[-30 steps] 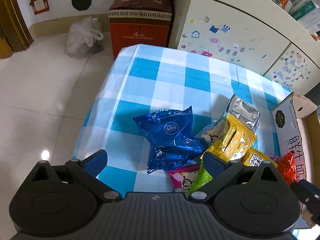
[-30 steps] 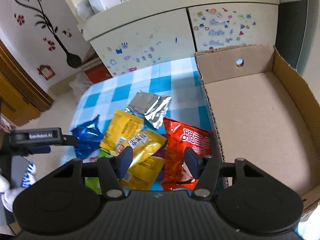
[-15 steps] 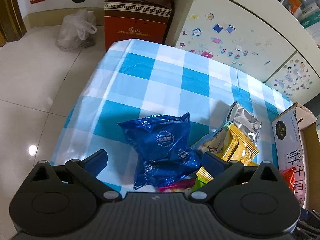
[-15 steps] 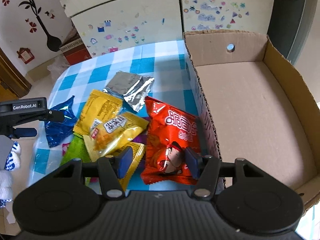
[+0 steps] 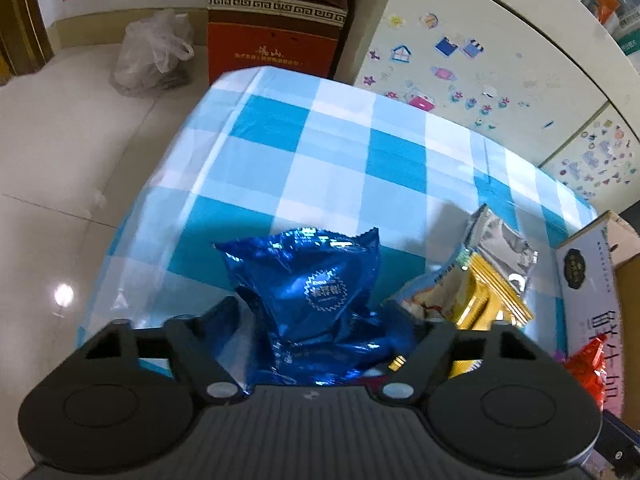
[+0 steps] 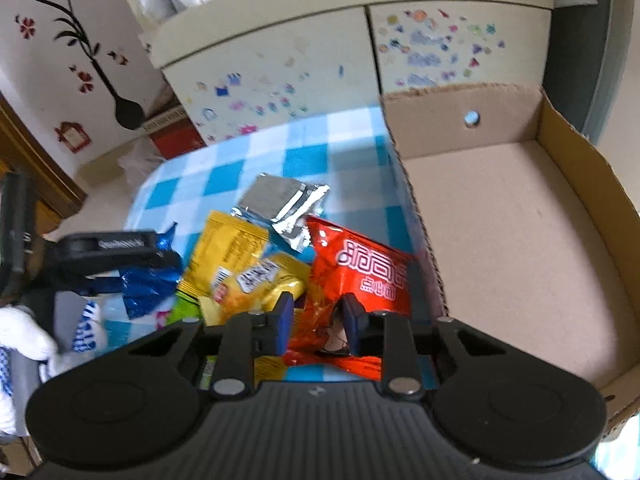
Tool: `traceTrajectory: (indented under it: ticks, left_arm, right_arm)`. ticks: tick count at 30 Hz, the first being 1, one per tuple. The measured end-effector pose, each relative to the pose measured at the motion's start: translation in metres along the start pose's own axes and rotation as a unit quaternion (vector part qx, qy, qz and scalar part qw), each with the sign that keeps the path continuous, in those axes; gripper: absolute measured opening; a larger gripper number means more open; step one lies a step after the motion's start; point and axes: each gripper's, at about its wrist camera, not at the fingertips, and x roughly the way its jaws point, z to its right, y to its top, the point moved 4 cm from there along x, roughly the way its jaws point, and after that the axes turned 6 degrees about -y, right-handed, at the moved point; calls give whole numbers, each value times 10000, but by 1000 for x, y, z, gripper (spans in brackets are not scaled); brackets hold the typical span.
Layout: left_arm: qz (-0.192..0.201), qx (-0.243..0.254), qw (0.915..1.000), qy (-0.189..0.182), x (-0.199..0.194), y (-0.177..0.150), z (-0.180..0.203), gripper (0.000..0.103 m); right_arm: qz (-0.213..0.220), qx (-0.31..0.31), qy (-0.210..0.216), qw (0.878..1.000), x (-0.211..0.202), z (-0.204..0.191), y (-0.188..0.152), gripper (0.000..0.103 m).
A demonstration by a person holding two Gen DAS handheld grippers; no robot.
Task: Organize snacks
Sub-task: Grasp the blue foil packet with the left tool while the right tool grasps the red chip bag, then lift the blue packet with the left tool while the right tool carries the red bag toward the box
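Note:
A crumpled blue foil snack bag [image 5: 312, 280] lies between the fingers of my left gripper [image 5: 326, 316]. Its jaws are closing, and both pads press into the bag's sides. My right gripper [image 6: 318, 312] is shut on the lower part of a red snack bag [image 6: 360, 264], right beside the open cardboard box [image 6: 520, 220]. Nothing lies inside the box. Two yellow bags [image 6: 228, 252] and a silver foil pack [image 6: 280, 200] lie in a pile left of the red bag.
The blue-and-white checked tablecloth [image 5: 320, 152] drops off to a tiled floor at the left. A sticker-covered cabinet [image 6: 300, 68] stands behind the table. A gloved hand [image 6: 24, 332] holds the left gripper. A brown carton [image 5: 276, 28] and a plastic bag [image 5: 152, 56] sit on the floor.
The left gripper came down over the blue bag and its fingers narrowed onto it, crumpling it. The right gripper's fingers closed on the red bag.

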Motion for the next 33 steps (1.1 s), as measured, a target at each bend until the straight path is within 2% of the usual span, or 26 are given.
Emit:
traceTrajectory:
  ticks: [6, 7, 10, 11, 13, 15, 17, 18, 21, 24, 26, 28, 29, 30, 31, 33]
  left_arm:
    - [28, -43, 10000, 0, -6, -2, 0, 69]
    - [40, -99, 9999, -58, -7, -1, -1, 60]
    - [59, -263, 9994, -194, -13, 1, -3, 60]
    - [56, -271, 9994, -195, -13, 1, -3, 60]
    - [31, -277, 9994, -190, -12, 1, -3, 60]
    - [-7, -275, 9995, -151, -10, -1, -4, 60]
    - [-45, -265, 9996, -110, -6, -3, -5, 62]
    - [-38, -255, 9996, -114, -5, -4, -5, 63]
    - [-11, -230, 9997, -116, -2, -4, -5, 68]
    - [29, -147, 9997, -188, 0, -5, -1, 80]
    - [55, -26, 9999, -152, 3, -7, 4, 86]
    - [112, 182, 9998, -2, 5, -9, 10, 85]
    - [144, 282, 9995, 53, 6, -10, 11, 84]
    - [188, 389, 9990, 118, 6, -10, 12, 81]
    - [233, 511, 9982, 194, 6, -10, 13, 74]
    - [246, 579, 9979, 152, 4, -10, 13, 71]
  right_arm:
    - [96, 162, 216, 9996, -6, 2, 6, 23]
    - [114, 197, 207, 9995, -7, 4, 7, 23]
    - [81, 358, 163, 9992, -4, 10, 8, 23]
    - [38, 431, 163, 9989, -2, 12, 8, 28]
    - [-20, 485, 168, 9987, 0, 13, 7, 29]
    - [-13, 455, 147, 9989, 2, 12, 6, 40]
    - [-56, 390, 42, 9992, 6, 10, 4, 74]
    - [-66, 374, -35, 9993, 8, 10, 3, 77]
    - [-17, 253, -247, 9994, 13, 9, 1, 76]
    - [-74, 189, -415, 9989, 21, 10, -3, 76]
    - [-215, 274, -462, 9983, 29, 14, -7, 71]
    - [-182, 278, -506, 9982, 31, 14, -9, 67]
    - [-141, 189, -560, 9982, 30, 12, -9, 59]
    - [-107, 136, -578, 9982, 30, 11, -9, 54]
    - [-80, 151, -587, 9981, 29, 12, -8, 50]
    - [-62, 294, -548, 9980, 26, 16, -7, 44]
